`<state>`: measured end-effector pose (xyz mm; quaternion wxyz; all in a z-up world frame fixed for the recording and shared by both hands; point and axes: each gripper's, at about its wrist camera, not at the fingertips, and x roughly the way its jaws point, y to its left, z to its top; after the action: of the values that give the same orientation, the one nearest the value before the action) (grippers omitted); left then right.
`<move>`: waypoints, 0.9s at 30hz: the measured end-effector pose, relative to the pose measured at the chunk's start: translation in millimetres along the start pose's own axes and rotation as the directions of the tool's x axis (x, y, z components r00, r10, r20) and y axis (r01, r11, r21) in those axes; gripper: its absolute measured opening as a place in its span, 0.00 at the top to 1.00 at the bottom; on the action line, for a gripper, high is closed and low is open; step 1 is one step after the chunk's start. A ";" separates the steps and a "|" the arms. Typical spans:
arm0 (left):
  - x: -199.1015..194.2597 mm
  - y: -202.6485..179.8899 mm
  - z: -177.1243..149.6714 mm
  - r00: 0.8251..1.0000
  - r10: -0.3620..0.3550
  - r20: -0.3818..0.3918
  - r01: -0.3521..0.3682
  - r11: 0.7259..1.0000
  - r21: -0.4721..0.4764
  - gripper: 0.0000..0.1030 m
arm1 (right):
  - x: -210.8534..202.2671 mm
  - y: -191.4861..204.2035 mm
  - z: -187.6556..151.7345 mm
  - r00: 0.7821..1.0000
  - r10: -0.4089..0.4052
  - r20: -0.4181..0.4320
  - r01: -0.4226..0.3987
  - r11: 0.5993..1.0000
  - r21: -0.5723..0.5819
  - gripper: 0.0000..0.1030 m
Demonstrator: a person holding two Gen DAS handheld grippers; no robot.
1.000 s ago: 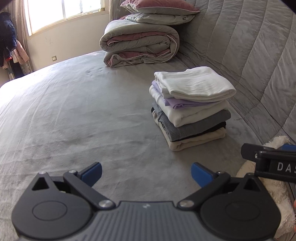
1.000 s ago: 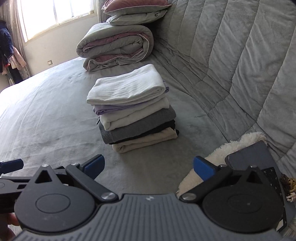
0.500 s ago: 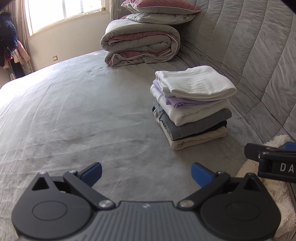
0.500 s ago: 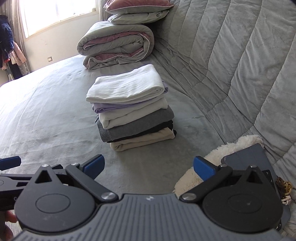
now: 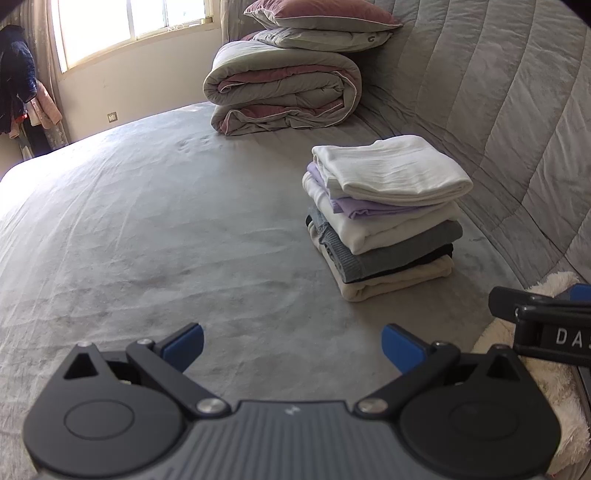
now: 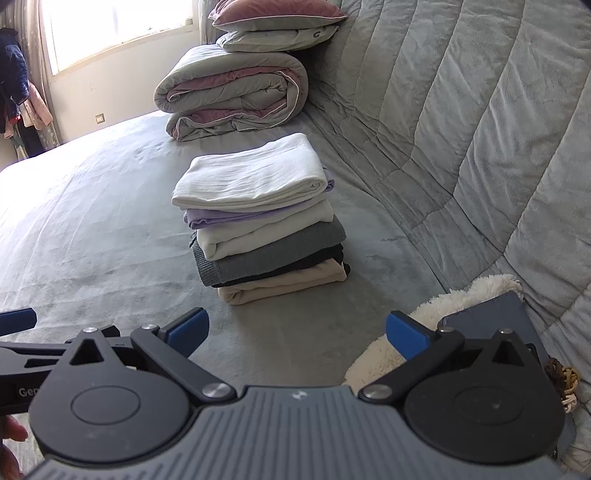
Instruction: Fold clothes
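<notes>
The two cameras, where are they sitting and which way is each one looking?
Left wrist view: sits on the left gripper, looking forward across the grey bed at the stack of folded clothes; its blue fingers stand wide apart, and the right gripper pokes in at the right edge.
Right wrist view: sits on the right gripper, facing the same stack more head-on, with a fluffy white thing nearby; a bit of hand shows bottom left.
Both share the stack, the rolled duvet and the pillows.
</notes>
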<state>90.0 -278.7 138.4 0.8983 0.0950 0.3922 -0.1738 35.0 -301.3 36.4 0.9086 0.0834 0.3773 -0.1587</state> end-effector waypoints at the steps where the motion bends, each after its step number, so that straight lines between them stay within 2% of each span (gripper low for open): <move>1: -0.4 0.0 0.1 1.000 0.000 0.000 0.000 1.000 0.002 0.00 | 0.0 -0.3 0.2 1.000 0.000 0.000 0.000 1.000 0.000 0.00; 20: -6.1 5.2 1.5 1.000 0.000 0.012 0.000 1.000 0.000 0.00 | -2.1 2.9 0.8 1.000 0.002 0.005 -0.002 1.000 -0.002 0.00; 27: -30.5 26.6 -13.7 0.998 -0.002 0.062 0.004 0.999 -0.039 0.00 | -24.2 17.4 -8.1 0.998 0.038 0.042 -0.037 0.999 -0.001 0.00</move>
<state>71.8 -242.7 152.6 0.9114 0.0716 0.3678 -0.1704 19.7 -277.4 48.4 0.9191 0.0869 0.3567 -0.1432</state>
